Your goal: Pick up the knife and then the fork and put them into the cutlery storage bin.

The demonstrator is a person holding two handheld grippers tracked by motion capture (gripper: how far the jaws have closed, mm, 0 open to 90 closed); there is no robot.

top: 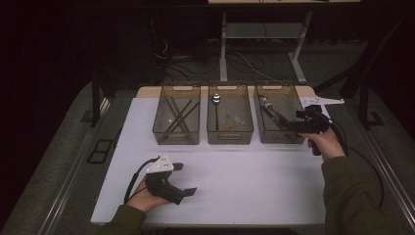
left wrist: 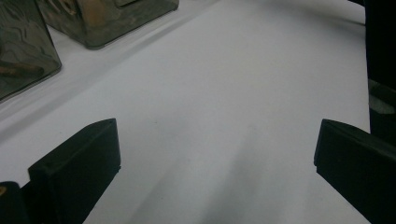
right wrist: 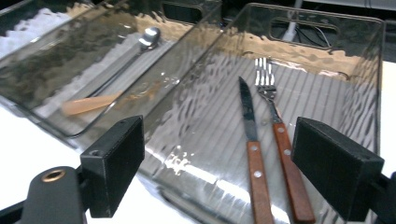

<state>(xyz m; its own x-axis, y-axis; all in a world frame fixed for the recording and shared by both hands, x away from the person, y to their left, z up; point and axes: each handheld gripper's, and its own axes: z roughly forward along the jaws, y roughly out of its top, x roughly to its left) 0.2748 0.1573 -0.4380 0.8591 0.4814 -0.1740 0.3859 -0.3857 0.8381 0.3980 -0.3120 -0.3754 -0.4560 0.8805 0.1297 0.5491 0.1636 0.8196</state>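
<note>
Three clear smoky bins stand in a row at the back of the white table (top: 235,176). The right bin (top: 280,139) holds a wooden-handled knife (right wrist: 251,140) and fork (right wrist: 276,126) lying side by side. My right gripper (top: 289,125) hovers open at this bin's near right side, and its jaws (right wrist: 219,158) frame the knife and fork without touching them. The middle bin (top: 230,139) holds a spoon (right wrist: 119,60) with a wooden handle. My left gripper (top: 186,178) rests open low over the table's near left, with bare table between its jaws (left wrist: 215,144).
The left bin (top: 176,139) holds several dark crossed sticks. Behind the table are desk legs (top: 223,54) and loose cables on the floor. A metal rail (top: 73,171) runs along the table's left side. The table's near edge lies just below my left hand.
</note>
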